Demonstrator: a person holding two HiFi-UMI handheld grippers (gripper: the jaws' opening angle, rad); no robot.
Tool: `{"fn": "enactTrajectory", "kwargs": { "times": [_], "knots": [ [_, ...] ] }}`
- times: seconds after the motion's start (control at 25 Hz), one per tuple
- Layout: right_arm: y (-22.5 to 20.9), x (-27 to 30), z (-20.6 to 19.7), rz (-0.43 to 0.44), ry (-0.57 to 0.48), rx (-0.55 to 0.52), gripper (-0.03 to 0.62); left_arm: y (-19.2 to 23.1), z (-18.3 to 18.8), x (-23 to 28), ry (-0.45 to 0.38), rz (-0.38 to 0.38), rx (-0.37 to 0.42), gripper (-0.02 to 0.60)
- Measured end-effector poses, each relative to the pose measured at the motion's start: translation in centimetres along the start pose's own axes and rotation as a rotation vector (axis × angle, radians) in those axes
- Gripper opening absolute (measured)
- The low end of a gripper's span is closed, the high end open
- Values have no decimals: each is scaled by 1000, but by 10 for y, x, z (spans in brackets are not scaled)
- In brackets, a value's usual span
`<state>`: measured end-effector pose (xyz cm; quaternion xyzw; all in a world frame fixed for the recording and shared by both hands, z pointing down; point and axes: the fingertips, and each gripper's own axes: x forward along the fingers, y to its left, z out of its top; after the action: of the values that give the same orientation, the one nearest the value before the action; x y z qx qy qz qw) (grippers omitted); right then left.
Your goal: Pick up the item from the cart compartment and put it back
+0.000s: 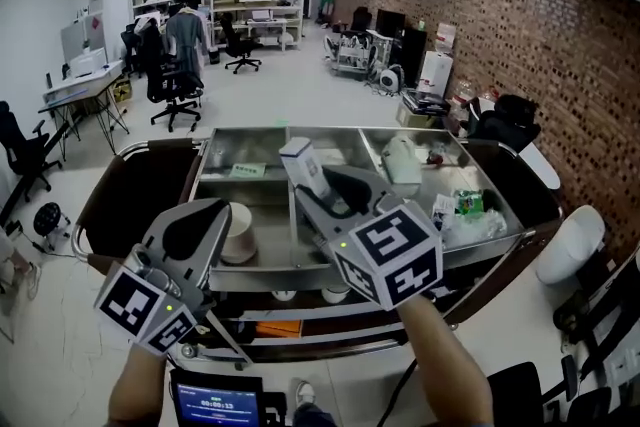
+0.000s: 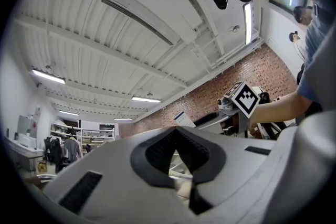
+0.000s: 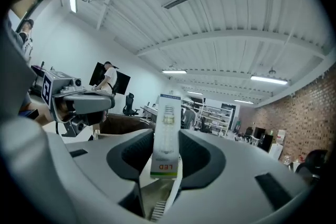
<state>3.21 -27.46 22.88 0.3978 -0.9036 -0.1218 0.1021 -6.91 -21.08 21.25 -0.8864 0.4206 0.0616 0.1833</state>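
The LED bulb box (image 3: 167, 113) is clenched upright between the pads of the right tool (image 1: 325, 187) and held raised over the cart (image 1: 480, 250), at the centre of the head view. Which compartment lies beneath it cannot be told. The left tool (image 2: 176, 136) is closed on nothing at lower left. For the return, the box is best lowered straight down onto a bare patch, kept clear of the white round object (image 1: 238, 233), and released only once its base is resting.
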Motion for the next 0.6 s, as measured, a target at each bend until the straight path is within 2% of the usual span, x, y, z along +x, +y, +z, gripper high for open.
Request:
{"fn": "enactTrajectory", "kwargs": {
  "times": [0.36, 0.6],
  "knots": [
    [-42, 42, -67, 23, 131, 75, 152, 30, -18, 33, 12, 48, -7, 5],
    [-60, 52, -112, 41, 277, 113, 152, 29, -25, 53, 12, 35, -13, 5]
  ]
}}
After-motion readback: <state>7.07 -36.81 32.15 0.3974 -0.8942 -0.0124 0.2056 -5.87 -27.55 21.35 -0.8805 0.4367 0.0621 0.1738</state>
